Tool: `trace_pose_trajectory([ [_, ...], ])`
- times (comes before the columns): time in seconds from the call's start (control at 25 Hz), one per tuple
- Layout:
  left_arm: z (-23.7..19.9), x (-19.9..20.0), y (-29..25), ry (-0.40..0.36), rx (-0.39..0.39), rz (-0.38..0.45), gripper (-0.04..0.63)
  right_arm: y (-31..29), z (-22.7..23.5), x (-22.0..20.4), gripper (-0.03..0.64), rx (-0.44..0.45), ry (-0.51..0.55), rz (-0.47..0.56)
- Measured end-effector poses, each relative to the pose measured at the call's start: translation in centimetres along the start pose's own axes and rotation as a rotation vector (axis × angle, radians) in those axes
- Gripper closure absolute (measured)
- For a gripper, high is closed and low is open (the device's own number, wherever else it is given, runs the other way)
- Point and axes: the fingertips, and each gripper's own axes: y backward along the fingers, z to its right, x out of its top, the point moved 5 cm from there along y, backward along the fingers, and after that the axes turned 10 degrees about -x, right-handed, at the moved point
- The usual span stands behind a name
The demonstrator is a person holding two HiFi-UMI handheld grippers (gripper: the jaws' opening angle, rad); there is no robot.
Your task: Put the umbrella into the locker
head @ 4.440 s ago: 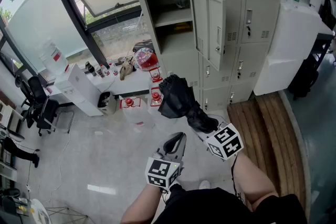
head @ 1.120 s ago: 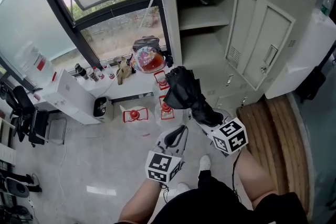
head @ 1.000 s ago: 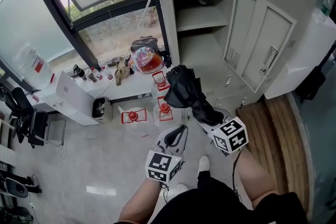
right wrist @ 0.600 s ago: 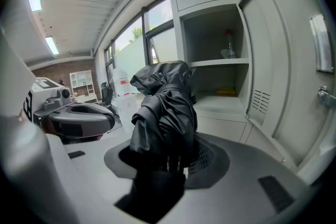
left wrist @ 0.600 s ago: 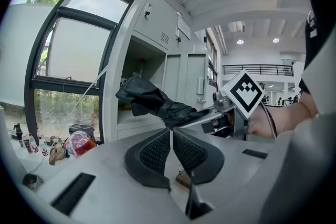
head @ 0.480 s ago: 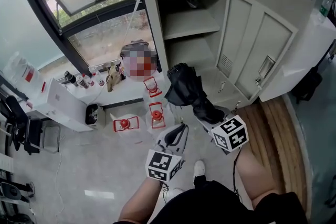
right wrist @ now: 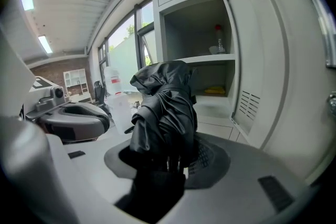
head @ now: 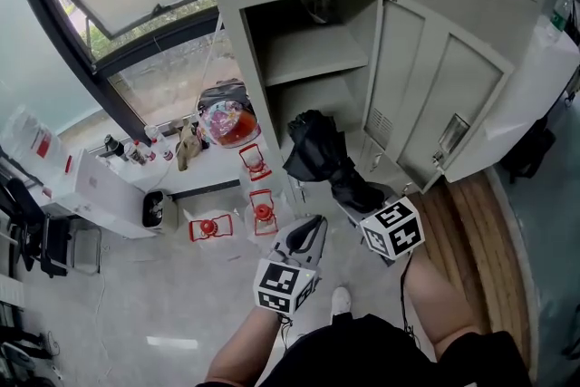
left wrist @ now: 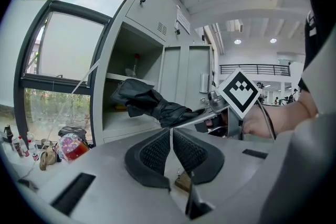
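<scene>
A folded black umbrella (head: 315, 151) sticks out from my right gripper (head: 352, 192), whose jaws are shut on its lower end. The umbrella points at the open grey locker (head: 313, 50), just in front of its lower compartment. In the right gripper view the umbrella (right wrist: 165, 110) fills the middle and hides the jaws of the right gripper (right wrist: 170, 159); the locker opening (right wrist: 202, 68) is straight behind it. My left gripper (head: 309, 233) hangs lower and to the left, shut with nothing in it. The left gripper view shows the left gripper (left wrist: 171, 132) with its pads together, below the umbrella (left wrist: 152, 105).
The locker door (head: 444, 95) stands open to the right. A bottle (right wrist: 219, 38) stands on the locker shelf, and something yellow (right wrist: 215, 91) lies below it. Red lanterns (head: 258, 211) sit on the floor by a cluttered low table (head: 222, 120). A wooden platform (head: 476, 222) lies at right.
Both grippers and the umbrella have moved closer to the open locker, which now looks larger in the head view. The right grip and the shut left jaws are unchanged.
</scene>
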Motion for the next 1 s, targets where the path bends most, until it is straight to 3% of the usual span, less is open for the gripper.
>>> trace_pose_trajectory([
  [0.52,-1.3,1.7,-4.0,-0.018,0.051,0.014,0.569,-3.5,3.5,1.4,0.371,0.037,0.050,-0.021],
  [1.0,-2.9,2.0,-4.9,-0.019,0.082,0.004,0.569,-6.5,4.0,2.5,0.371,0.073,0.070,-0.032],
])
